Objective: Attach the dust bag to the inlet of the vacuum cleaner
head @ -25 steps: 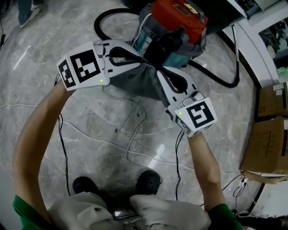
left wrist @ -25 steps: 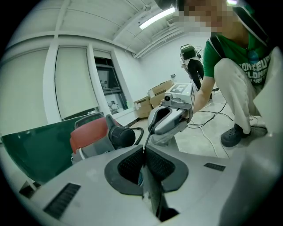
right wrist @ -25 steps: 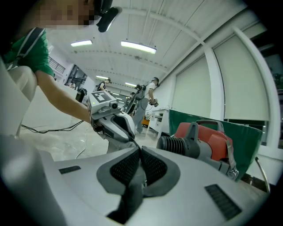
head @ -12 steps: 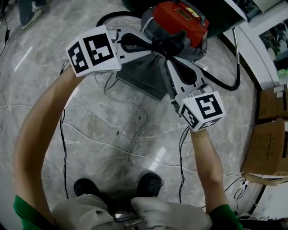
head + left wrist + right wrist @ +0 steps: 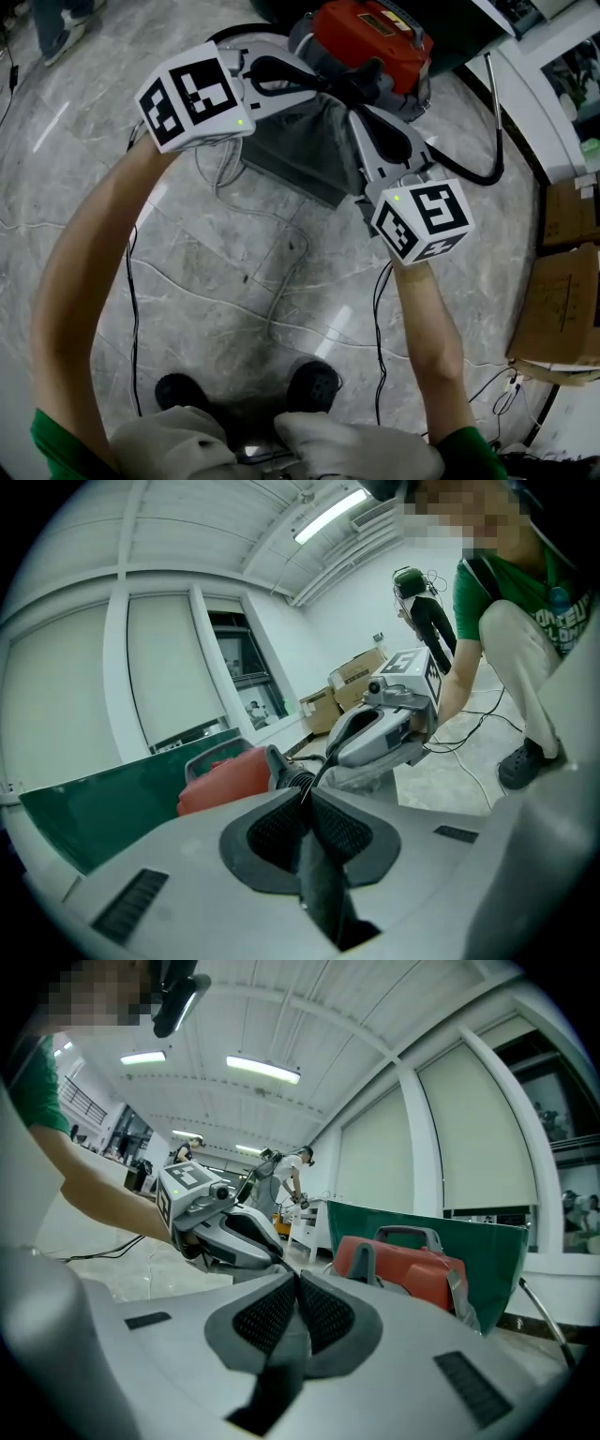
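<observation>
though both tight on dust bag (image 5: 298, 155), left tongs (image 5: 319, 86), right tongs (image 5: 361, 112) at vacuum cleaner (image 5: 375, 33), hose (image 5: 469, 171) beside

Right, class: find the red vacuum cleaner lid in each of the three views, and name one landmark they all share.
Head view: the vacuum cleaner lid sits at top centre.
Left gripper view: left of centre, at mid height.
Right gripper view: right of centre, at mid height.
Shared landmark: the grey dust bag, just below the lid in the head view and pinched at the middle of both gripper views.
</observation>
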`<state>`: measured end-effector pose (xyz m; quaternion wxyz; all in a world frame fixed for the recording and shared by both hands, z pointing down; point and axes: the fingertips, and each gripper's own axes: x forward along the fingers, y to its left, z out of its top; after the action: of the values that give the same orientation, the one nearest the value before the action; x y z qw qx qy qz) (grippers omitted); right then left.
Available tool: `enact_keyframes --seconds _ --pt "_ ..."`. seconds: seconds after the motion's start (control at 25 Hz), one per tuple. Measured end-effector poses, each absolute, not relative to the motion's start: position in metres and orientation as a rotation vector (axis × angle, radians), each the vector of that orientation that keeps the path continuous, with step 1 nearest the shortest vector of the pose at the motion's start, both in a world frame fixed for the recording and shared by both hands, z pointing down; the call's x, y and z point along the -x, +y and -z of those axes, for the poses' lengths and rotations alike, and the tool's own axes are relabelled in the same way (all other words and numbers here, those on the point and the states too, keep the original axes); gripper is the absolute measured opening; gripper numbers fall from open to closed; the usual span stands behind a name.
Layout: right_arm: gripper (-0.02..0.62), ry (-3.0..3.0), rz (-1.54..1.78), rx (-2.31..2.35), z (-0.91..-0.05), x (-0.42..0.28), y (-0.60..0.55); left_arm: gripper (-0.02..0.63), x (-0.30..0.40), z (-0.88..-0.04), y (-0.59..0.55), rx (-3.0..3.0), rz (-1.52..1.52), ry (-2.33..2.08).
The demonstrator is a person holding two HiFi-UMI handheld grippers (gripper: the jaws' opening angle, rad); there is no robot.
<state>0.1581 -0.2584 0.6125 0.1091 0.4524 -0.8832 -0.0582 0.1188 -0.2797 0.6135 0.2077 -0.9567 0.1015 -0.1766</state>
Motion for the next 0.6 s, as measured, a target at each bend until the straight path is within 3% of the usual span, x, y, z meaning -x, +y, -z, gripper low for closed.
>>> enact_keyframes --seconds 0.6 --pt "0.018 -2.662 0.196 -1.343 -0.609 -0.167 -0.269 0.04 -0.131 -0.611 -0.3 2.633 0.487 0.309"
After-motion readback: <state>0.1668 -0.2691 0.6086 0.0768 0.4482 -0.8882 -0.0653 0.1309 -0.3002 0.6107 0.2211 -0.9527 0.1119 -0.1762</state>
